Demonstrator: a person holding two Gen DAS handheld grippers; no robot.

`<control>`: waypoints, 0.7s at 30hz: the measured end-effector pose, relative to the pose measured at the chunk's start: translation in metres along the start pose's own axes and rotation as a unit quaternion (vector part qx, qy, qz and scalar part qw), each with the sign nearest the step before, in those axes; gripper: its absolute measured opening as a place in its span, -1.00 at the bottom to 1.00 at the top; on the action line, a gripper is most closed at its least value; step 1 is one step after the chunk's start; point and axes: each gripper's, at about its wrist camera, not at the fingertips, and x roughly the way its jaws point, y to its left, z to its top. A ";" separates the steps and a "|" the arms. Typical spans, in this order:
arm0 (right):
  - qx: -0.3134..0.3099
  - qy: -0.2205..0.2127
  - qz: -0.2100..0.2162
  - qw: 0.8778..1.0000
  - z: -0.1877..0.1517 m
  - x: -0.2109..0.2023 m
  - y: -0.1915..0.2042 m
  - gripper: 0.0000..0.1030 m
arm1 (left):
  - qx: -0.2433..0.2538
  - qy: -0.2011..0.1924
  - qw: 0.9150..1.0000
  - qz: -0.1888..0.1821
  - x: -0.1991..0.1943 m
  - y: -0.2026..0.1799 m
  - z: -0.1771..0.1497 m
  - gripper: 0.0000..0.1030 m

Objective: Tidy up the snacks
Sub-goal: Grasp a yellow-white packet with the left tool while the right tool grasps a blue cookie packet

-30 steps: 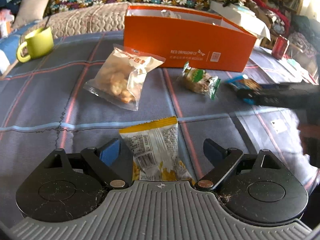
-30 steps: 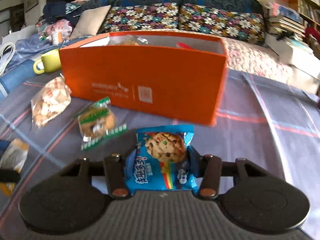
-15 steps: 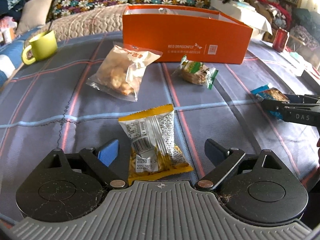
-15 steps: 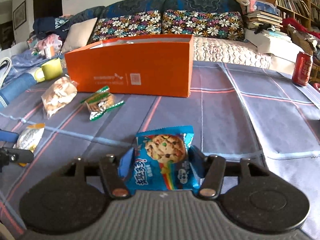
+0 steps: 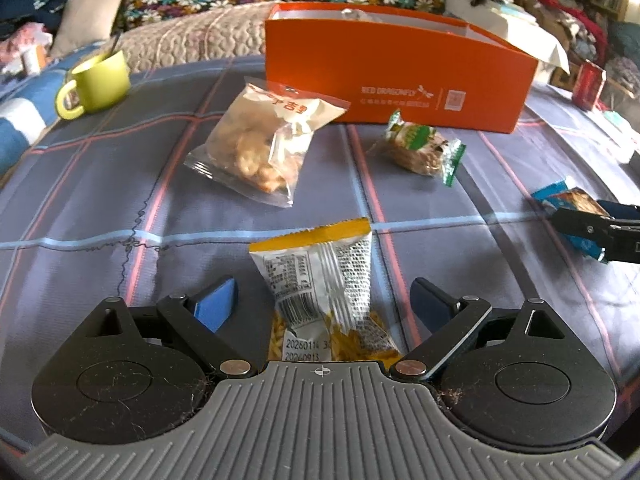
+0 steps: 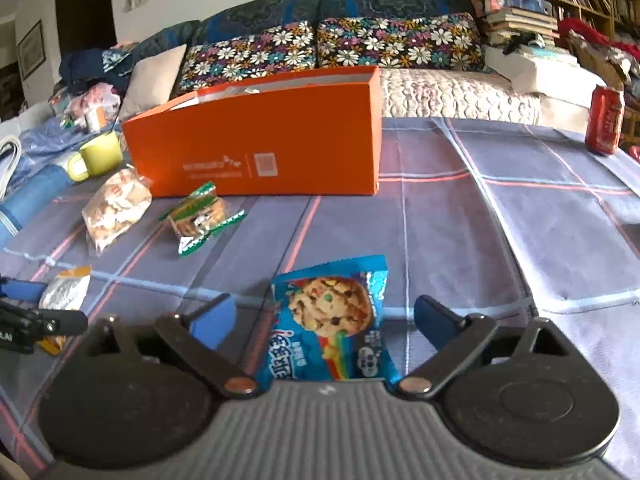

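Cookie packet [image 6: 334, 322] on cloth between opening right gripper [image 6: 324, 314] jaws, untouched.

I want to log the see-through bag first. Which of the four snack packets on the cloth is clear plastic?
The clear bag of pale fried pieces, lying left of the green-edged packet before the orange box. The yellow-topped packet and the blue cookie packet are printed and opaque.

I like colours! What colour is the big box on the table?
The box is bright orange; the right wrist view shows it best.
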 end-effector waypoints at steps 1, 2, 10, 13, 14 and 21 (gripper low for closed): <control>0.002 0.001 0.001 1.000 0.000 0.000 -0.001 0.84 | -0.001 0.000 1.000 0.001 0.000 0.000 0.000 0.34; 0.003 -0.001 0.001 1.000 0.000 0.000 0.000 0.84 | -0.002 0.000 1.000 0.001 0.000 0.000 0.001 0.34; -0.029 -0.020 -0.009 0.999 0.001 -0.007 0.008 0.81 | 0.003 0.000 1.000 0.003 0.001 -0.001 0.000 0.34; -0.028 -0.014 -0.004 0.999 0.001 -0.005 0.009 0.77 | 0.009 0.000 1.000 0.006 0.002 -0.003 0.000 0.36; -0.030 -0.013 -0.004 0.999 0.000 -0.005 0.009 0.76 | 0.010 -0.001 1.000 0.006 0.002 -0.003 -0.001 0.37; -0.033 -0.003 -0.006 0.999 -0.001 -0.001 0.009 0.40 | 0.013 -0.011 1.000 0.004 0.003 -0.003 -0.003 0.37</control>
